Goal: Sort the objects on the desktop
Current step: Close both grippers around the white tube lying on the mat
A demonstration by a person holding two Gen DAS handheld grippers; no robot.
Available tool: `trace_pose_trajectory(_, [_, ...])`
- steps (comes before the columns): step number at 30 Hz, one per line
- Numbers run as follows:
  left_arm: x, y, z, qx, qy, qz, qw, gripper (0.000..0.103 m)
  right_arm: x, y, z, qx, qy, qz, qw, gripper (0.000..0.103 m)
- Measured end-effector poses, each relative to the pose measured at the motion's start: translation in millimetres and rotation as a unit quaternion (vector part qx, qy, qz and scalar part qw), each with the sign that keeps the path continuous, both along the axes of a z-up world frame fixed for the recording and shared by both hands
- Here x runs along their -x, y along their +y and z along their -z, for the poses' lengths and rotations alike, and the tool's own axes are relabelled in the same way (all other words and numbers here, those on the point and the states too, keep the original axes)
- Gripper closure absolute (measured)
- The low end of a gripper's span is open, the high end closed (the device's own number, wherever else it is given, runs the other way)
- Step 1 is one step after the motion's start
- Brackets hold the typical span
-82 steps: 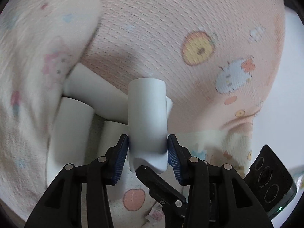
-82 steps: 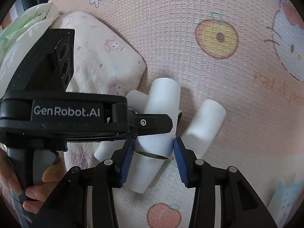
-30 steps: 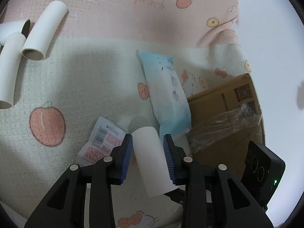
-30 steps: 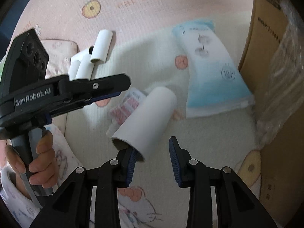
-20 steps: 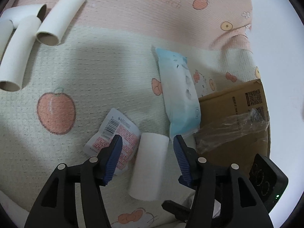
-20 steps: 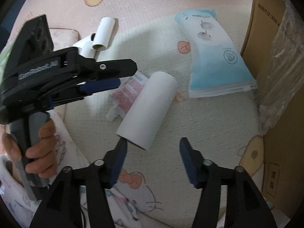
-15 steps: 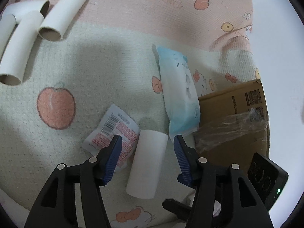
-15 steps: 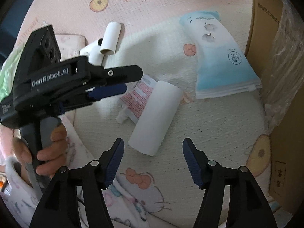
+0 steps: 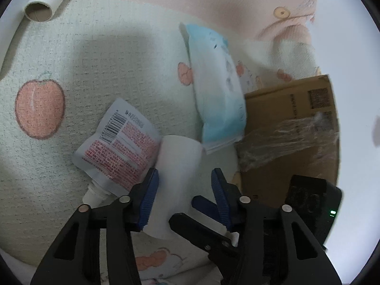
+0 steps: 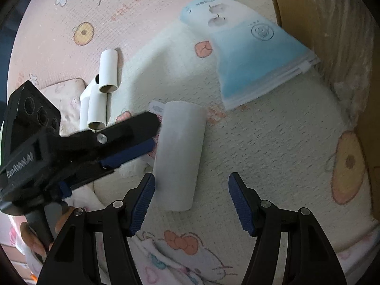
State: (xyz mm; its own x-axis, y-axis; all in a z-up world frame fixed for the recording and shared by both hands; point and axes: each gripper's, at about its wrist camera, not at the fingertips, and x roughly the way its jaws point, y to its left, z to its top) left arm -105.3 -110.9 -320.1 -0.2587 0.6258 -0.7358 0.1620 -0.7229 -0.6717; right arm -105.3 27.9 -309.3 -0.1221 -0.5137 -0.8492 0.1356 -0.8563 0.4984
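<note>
A white cardboard tube (image 9: 178,166) (image 10: 180,152) lies on the peach-print blanket beside a red-and-white pouch (image 9: 118,149). My left gripper (image 9: 184,190) (image 10: 154,134) straddles the tube's near end. Its jaws are closing; the left pad is at the tube's side and a gap shows at the right pad. My right gripper (image 10: 191,197) (image 9: 201,213) stands open over the tube's other end. The tube sits by its left pad, with wide room on the right. A person's hand (image 10: 35,235) holds the left gripper's handle.
A light-blue wipes pack (image 9: 218,90) (image 10: 249,54) lies just beyond the tube. A cardboard box (image 9: 285,118) (image 10: 320,11) with crumpled clear wrap stands to the right. Several more white tubes (image 10: 104,90) (image 9: 45,2) lie far left near a pillow.
Both grippers let go of the tube, which now rests on the blanket beside the pouch. Both have since sunk closer to it, and the left jaws have narrowed again.
</note>
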Motion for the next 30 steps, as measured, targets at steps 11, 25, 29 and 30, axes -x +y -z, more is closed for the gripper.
trace_pose_trajectory(11, [6.4, 5.8, 11.9, -0.008, -0.013, 0.008, 0.9999, 0.062, -3.1, -15.1, 7.0, 0.023, 0.017, -0.004, 1.0, 0.056])
trace_pose_trajectory(25, [0.7, 10.6, 0.5, -0.012, 0.013, 0.029, 0.9994, 0.058, -6.0, -12.2, -0.8, 0.012, 0.034, -0.018, 0.999, 0.056])
trace_pose_trajectory(29, [-2.6, 14.1, -9.4, 0.009, 0.027, 0.039, 0.9988, 0.056, -10.3, -17.4, -24.0, 0.002, 0.076, -0.043, 0.996, 0.058])
trace_pose_trajectory(30, [-3.2, 15.4, -10.5, 0.003, 0.026, 0.041, 0.9988, 0.056, -11.4, -19.5, -32.6, 0.01, 0.089, -0.053, 0.995, 0.058])
